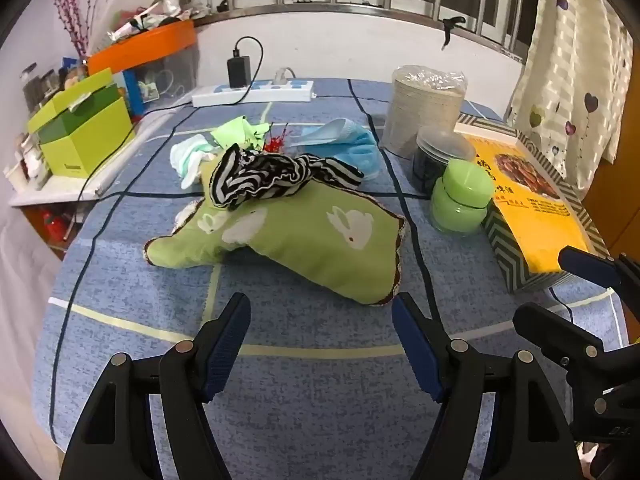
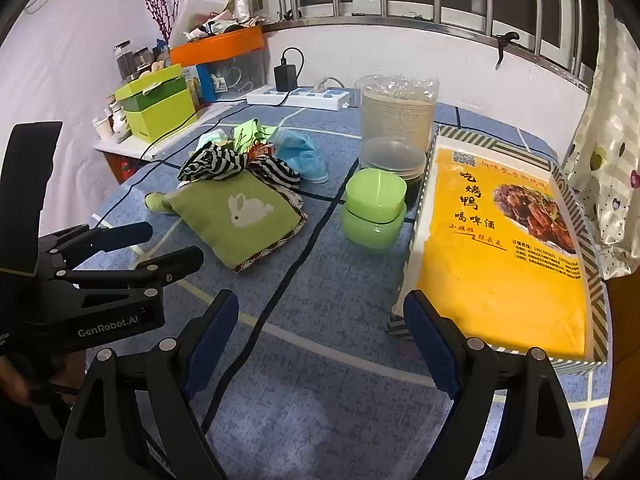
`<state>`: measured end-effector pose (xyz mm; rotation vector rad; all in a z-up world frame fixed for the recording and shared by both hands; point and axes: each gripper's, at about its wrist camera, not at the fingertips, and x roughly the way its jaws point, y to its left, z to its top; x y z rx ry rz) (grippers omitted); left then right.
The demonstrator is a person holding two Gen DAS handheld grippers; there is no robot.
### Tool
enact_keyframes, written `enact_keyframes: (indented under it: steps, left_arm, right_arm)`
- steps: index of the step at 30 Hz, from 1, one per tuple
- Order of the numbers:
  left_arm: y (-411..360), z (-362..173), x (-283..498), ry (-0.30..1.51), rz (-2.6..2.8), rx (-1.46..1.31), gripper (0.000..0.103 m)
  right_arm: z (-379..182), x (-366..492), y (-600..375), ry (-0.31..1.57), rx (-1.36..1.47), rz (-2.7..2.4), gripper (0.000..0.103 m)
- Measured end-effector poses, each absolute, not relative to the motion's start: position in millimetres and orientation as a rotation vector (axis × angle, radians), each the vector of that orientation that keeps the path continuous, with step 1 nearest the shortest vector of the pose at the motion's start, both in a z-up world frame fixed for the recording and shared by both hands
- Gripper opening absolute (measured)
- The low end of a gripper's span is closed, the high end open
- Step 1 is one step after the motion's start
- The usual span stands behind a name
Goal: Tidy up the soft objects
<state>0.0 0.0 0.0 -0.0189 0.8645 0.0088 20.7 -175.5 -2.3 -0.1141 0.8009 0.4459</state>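
A green pillow with white rabbits (image 1: pixel 304 236) (image 2: pixel 240 216) lies mid-table on the blue cloth (image 1: pixel 320 380). A black-and-white striped cloth (image 1: pixel 264 178) (image 2: pixel 224 164) is draped over its far end. Behind them lie a blue face mask (image 1: pixel 348 144) (image 2: pixel 304 156), a light green cloth (image 1: pixel 240 130) (image 2: pixel 250 130) and a white-and-mint sock (image 1: pixel 190 158). My left gripper (image 1: pixel 320 312) (image 2: pixel 176 244) hovers open just short of the pillow's near edge, holding nothing. My right gripper (image 2: pixel 320 308) (image 1: pixel 538 286) is open over bare cloth, beside the yellow box.
A green jar (image 1: pixel 460 200) (image 2: pixel 374 212), a lidded dark tub (image 1: pixel 436 156) and a wrapped cup stack (image 1: pixel 424 108) stand right of the pile. A yellow food box (image 2: pixel 500 248) fills the right side. A power strip (image 1: pixel 252 94) and its cable run along the back; a green carton (image 1: pixel 80 132) sits on the left shelf.
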Motion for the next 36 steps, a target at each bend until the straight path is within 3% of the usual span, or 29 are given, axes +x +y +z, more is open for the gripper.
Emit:
enact_keyframes:
  steps: [36]
  left_arm:
    - [4.7, -4.3, -1.5, 0.894, 0.008, -0.046, 0.073]
  right_arm:
    - [-4.5, 24.3, -178.5, 0.811, -0.102, 0.442, 0.085]
